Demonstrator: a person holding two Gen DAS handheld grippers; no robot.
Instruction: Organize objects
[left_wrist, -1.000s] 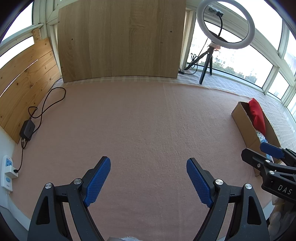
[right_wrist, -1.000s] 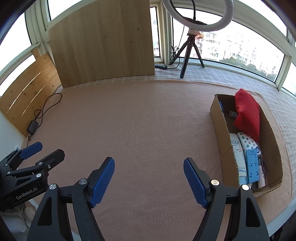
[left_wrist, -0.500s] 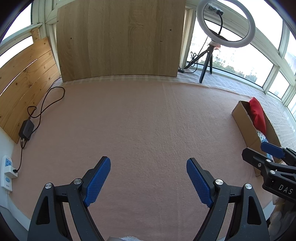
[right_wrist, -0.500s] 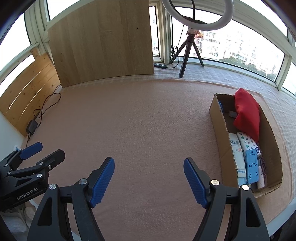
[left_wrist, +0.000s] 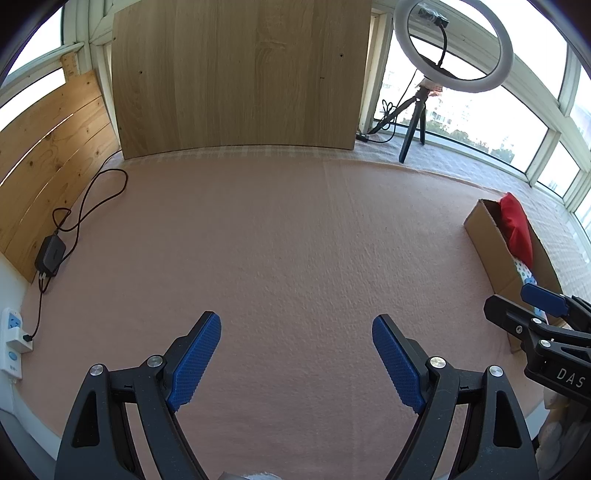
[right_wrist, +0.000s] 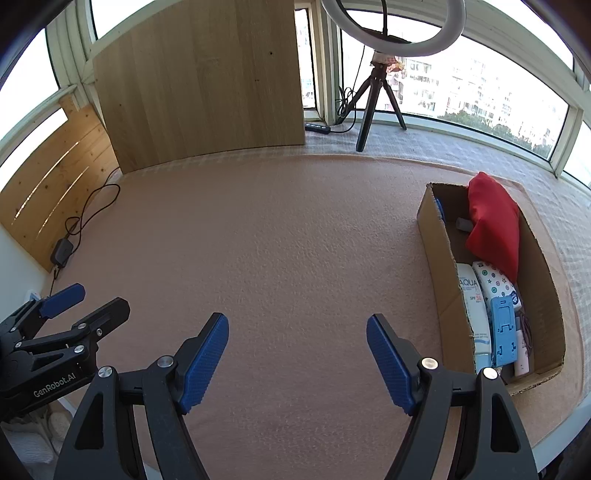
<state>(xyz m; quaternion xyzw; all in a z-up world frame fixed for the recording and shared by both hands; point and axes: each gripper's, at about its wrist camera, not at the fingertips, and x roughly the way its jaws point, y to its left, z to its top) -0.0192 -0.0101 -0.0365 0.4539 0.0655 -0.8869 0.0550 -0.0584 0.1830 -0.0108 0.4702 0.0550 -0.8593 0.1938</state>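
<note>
A cardboard box (right_wrist: 439, 266) lies on the pink cloth at the right. Inside it are a red pouch (right_wrist: 493, 229), a white AQUA tube (right_wrist: 474, 310), a dotted white pack (right_wrist: 493, 282), a light blue stand (right_wrist: 503, 330) and small items. The left wrist view shows the same box (left_wrist: 491, 236) at its far right, with the red pouch (left_wrist: 515, 229). My right gripper (right_wrist: 297, 356) hovers open over bare cloth, left of the box. Further left, my left gripper (left_wrist: 296, 360) is open too, with nothing between its fingers.
A ring light on a tripod (right_wrist: 376, 96) stands at the back by the windows. A wooden board (left_wrist: 240, 74) leans against the back wall, wooden slats (left_wrist: 48, 155) on the left. A black adapter (left_wrist: 50, 254) with a cable and a white wall socket (left_wrist: 11, 332) lie at the left edge.
</note>
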